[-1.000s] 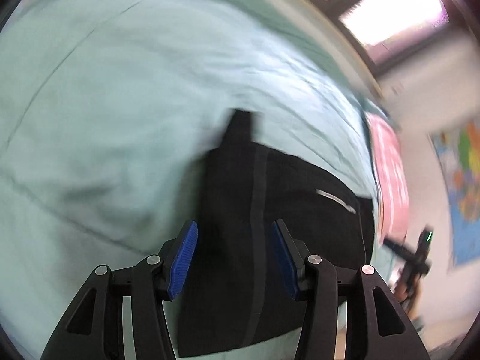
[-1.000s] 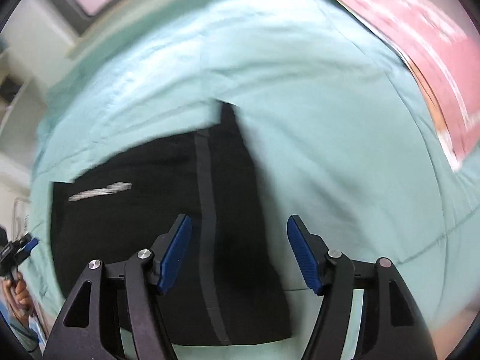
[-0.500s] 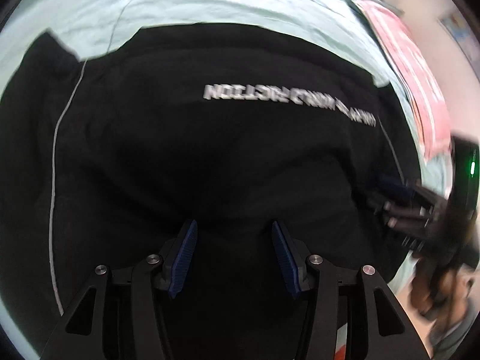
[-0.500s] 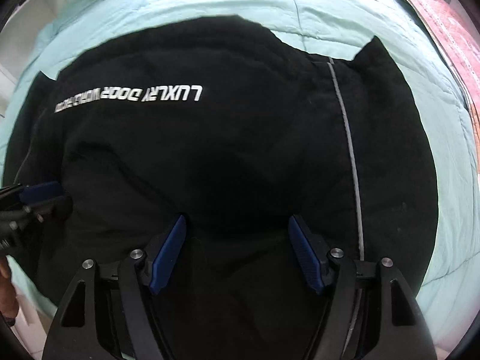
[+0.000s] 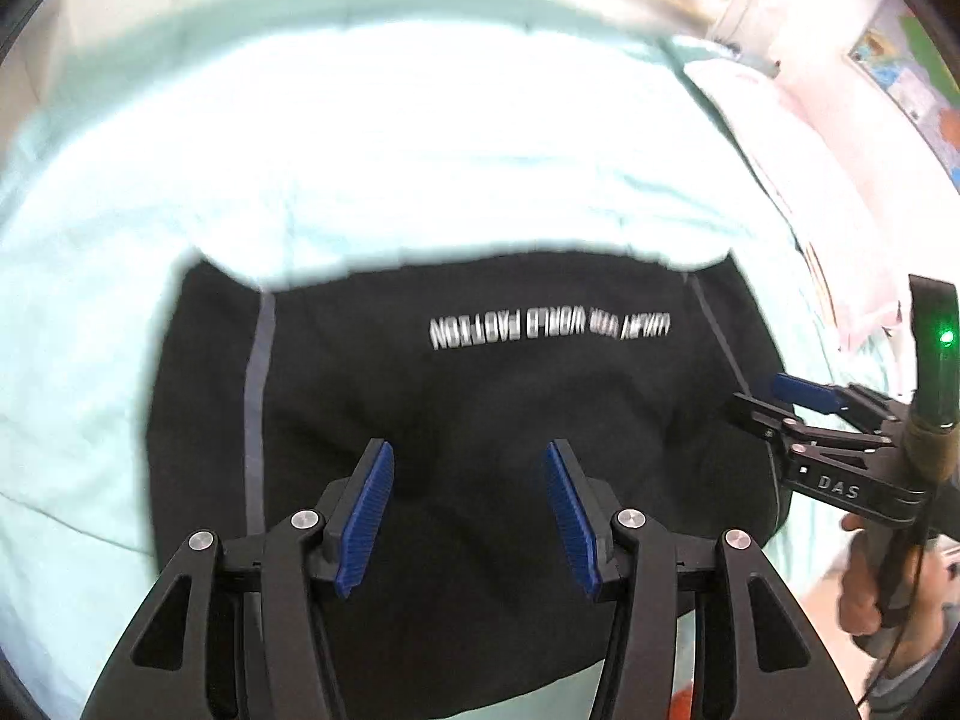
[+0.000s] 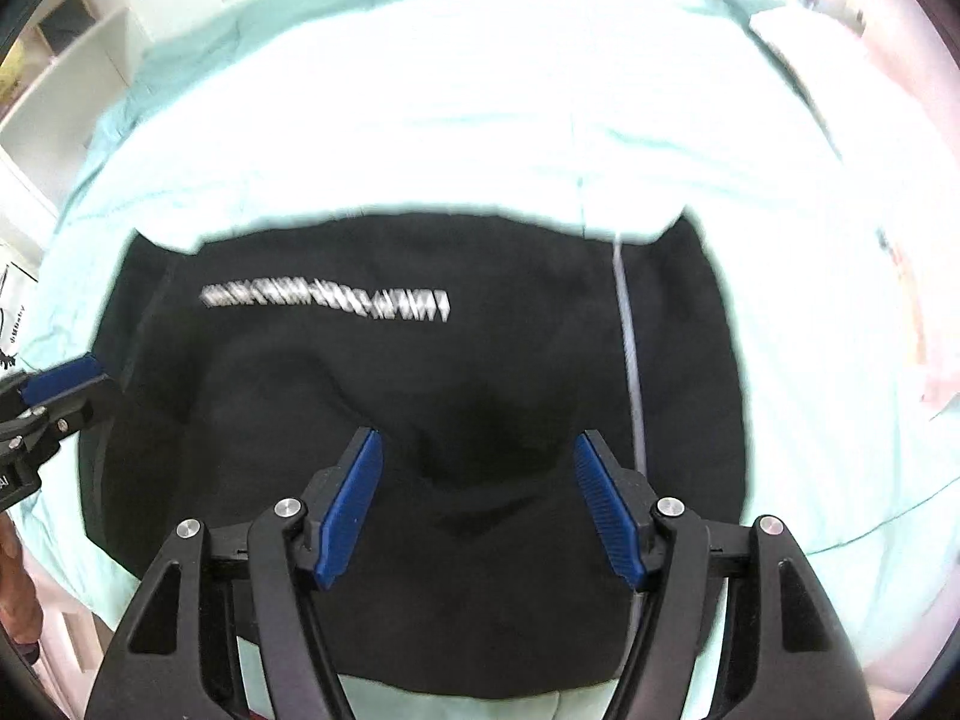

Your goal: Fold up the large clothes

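Observation:
A folded black garment (image 5: 480, 396) with white lettering and thin grey side stripes lies flat on a pale mint bedsheet (image 5: 390, 138). It also shows in the right wrist view (image 6: 420, 372). My left gripper (image 5: 468, 516) is open and empty above the garment's near part. My right gripper (image 6: 480, 510) is open and empty above the garment's near part too. The right gripper also shows at the right edge of the left wrist view (image 5: 786, 402), by the garment's right side. The left gripper shows at the left edge of the right wrist view (image 6: 54, 396).
A pink cloth (image 5: 798, 180) lies on the bed to the right of the garment. The bed's far edge and a window are behind. A map hangs on the wall (image 5: 912, 72) at the far right. White shelves (image 6: 66, 84) stand at the left.
Both grippers have pulled back and up from the garment, so the whole folded piece and more bedsheet are in view. Both stay open.

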`<act>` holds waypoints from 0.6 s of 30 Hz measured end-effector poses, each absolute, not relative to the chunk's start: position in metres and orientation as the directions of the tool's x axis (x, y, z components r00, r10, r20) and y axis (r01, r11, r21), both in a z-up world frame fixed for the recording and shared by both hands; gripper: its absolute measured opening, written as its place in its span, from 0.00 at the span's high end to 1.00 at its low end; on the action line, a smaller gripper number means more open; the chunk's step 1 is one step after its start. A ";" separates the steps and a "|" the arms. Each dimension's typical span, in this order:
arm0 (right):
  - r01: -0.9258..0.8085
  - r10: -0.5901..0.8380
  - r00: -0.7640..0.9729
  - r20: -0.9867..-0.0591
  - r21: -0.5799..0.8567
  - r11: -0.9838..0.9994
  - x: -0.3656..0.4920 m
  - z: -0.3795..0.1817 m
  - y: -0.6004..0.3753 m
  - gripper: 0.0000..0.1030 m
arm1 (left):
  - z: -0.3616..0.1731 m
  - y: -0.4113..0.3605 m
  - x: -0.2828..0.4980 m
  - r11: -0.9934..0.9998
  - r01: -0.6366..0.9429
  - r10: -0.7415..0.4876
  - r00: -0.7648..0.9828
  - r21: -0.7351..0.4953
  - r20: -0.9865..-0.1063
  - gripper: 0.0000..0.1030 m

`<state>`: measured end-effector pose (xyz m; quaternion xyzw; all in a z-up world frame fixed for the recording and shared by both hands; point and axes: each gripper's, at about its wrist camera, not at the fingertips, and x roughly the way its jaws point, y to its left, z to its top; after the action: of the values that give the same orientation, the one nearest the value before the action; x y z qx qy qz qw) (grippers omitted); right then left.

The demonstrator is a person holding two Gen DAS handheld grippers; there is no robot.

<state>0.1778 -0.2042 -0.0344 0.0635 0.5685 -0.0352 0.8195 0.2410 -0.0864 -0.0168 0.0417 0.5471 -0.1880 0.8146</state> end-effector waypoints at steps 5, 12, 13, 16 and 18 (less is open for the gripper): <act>0.125 -0.077 0.445 -0.892 -0.023 0.992 0.167 0.044 -0.202 0.31 | 0.048 -0.080 0.238 0.947 0.320 -0.197 0.484 -0.037 -0.853 0.40; 0.157 -0.101 0.510 -0.854 -0.023 0.987 0.155 0.107 -0.181 0.31 | 0.111 -0.085 0.224 0.965 0.220 -0.029 0.634 0.144 -0.773 0.27; 0.161 -0.101 0.517 -0.850 -0.020 0.987 0.155 0.110 -0.176 0.31 | 0.119 -0.087 0.221 0.964 0.215 -0.024 0.651 0.154 -0.759 0.26; 0.177 -0.119 0.529 -0.840 -0.028 0.984 0.153 0.120 -0.170 0.31 | 0.140 -0.092 0.213 0.962 0.228 -0.050 0.681 0.147 -0.731 0.25; 0.191 -0.134 0.530 -0.838 -0.036 0.981 0.149 0.125 -0.167 0.31 | 0.145 -0.095 0.212 0.964 0.224 -0.052 0.683 0.141 -0.728 0.25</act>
<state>0.1493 -0.1666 0.1251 0.0302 0.4760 -0.0929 0.8740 0.2117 -0.0950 0.1447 0.1098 0.3906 -0.0758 0.9109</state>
